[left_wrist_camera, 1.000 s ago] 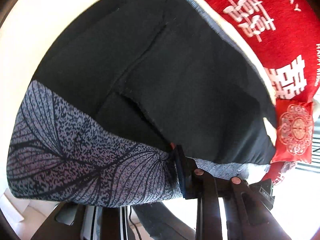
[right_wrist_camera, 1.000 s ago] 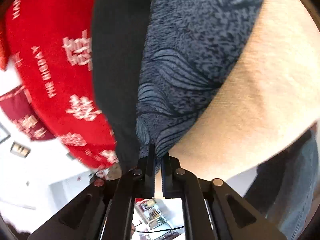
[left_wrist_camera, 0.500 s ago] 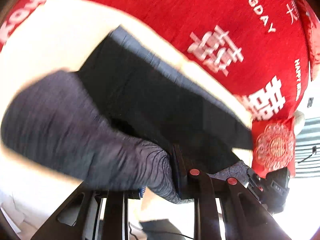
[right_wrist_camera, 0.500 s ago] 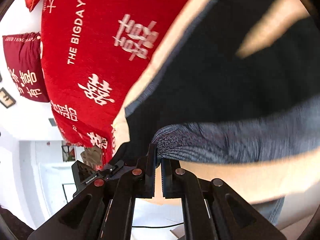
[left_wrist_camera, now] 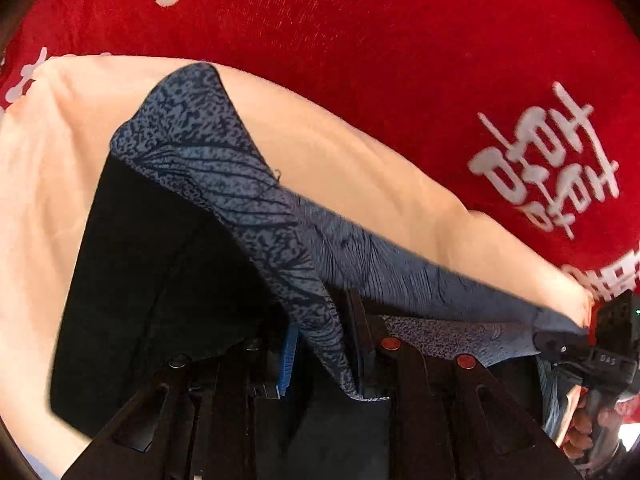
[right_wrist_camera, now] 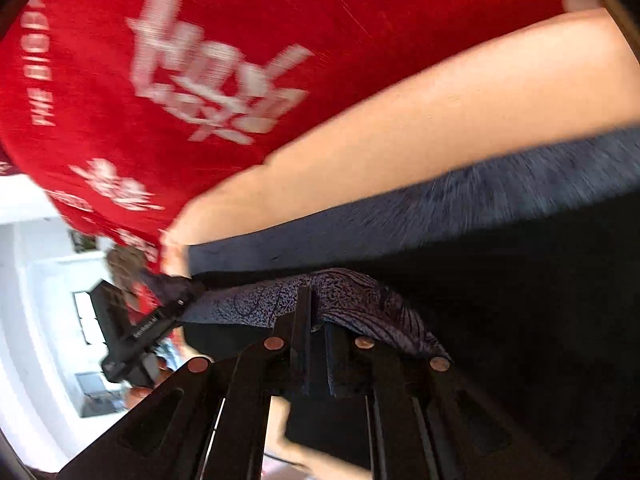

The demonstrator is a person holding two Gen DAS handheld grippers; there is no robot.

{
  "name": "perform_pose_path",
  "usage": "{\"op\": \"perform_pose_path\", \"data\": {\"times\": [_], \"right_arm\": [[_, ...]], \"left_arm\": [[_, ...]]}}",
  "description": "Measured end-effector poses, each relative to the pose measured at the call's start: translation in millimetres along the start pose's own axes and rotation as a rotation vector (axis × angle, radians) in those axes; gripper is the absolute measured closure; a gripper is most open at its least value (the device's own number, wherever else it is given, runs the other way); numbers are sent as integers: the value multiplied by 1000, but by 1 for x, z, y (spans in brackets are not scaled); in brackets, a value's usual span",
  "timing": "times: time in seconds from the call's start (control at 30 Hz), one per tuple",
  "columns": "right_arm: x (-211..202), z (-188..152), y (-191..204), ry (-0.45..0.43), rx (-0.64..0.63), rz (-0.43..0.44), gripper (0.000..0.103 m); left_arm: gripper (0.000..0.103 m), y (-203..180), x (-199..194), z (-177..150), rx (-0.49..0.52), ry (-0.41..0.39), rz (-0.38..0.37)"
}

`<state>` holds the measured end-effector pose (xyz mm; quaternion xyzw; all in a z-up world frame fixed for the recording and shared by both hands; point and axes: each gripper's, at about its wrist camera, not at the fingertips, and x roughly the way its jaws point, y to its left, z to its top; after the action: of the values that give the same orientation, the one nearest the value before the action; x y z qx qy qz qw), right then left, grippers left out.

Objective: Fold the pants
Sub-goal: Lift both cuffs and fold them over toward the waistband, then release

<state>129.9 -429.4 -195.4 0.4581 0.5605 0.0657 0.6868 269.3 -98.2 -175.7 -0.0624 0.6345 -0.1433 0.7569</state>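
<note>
The pants [left_wrist_camera: 224, 184], a thin blue-grey woven garment with a dark leaf-vein print and a black inner face, lie across the centre and lower left of the left wrist view, on a peach-coloured bed sheet [left_wrist_camera: 360, 152]. A red plush blanket with white lettering [left_wrist_camera: 360, 20] fills the upper frame.

The left gripper [left_wrist_camera: 320, 344], lower centre, has its fingers pressed together on a printed fabric edge. The right gripper [right_wrist_camera: 316, 320], lower centre of the right wrist view, likewise pinches a printed edge.

Handling judgement: the cloth is light, soft and limp; it sags between the two grips and creases freely. Hold it at hem or waistband corners and keep the span taut.

No containers are visible.
</note>
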Motion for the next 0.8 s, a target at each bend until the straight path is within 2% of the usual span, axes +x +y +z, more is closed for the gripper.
{"op": "perform_pose_path", "data": {"times": [0.1,0.17,0.2,0.27,0.3,0.37,0.4,0.43,0.47,0.5,0.53,0.6,0.63,0.7,0.73,0.8], "right_arm": [[5,4,-6,-11,19,22,95],[-1,-1,0,-17,10,13,91],[-6,-6,7,-21,-6,9,79],[-20,-16,26,-46,-59,13,37],[-27,-22,36,-65,-82,13,33],[-34,-33,54,-78,-126,33,32],[-33,-36,61,-70,-141,43,33],[-29,-41,69,-51,-164,49,39],[-23,-43,73,-29,-188,43,45],[-11,-45,81,2,-227,13,59],[4,-43,89,28,-270,-37,64],[27,-34,94,48,-303,-76,65],[37,-28,96,52,-315,-77,65],[54,-13,99,24,-355,-139,65],[60,-4,98,8,-361,-165,65],[62,12,94,-29,-322,-156,65]], "left_arm": [[78,-1,-5,2,-7,12,5],[78,-3,-18,0,-5,17,5],[78,-4,-27,-2,3,17,6],[75,-5,-44,-7,10,6,14],[53,-4,-55,-11,22,-14,52],[26,-4,-74,-14,29,-83,115],[26,-4,-81,-16,36,-105,119],[26,-4,-83,-16,45,-101,120],[26,-5,-81,-16,55,-91,124],[26,-7,-76,-15,68,-81,129],[26,-10,-65,-12,90,-63,138],[26,-12,-52,-10,138,-55,159],[26,-15,-42,-9,167,-60,200],[26,-10,-20,-6,164,-44,275],[26,-4,-14,-5,142,-56,291],[23,4,-13,-4,124,-89,269]]}}
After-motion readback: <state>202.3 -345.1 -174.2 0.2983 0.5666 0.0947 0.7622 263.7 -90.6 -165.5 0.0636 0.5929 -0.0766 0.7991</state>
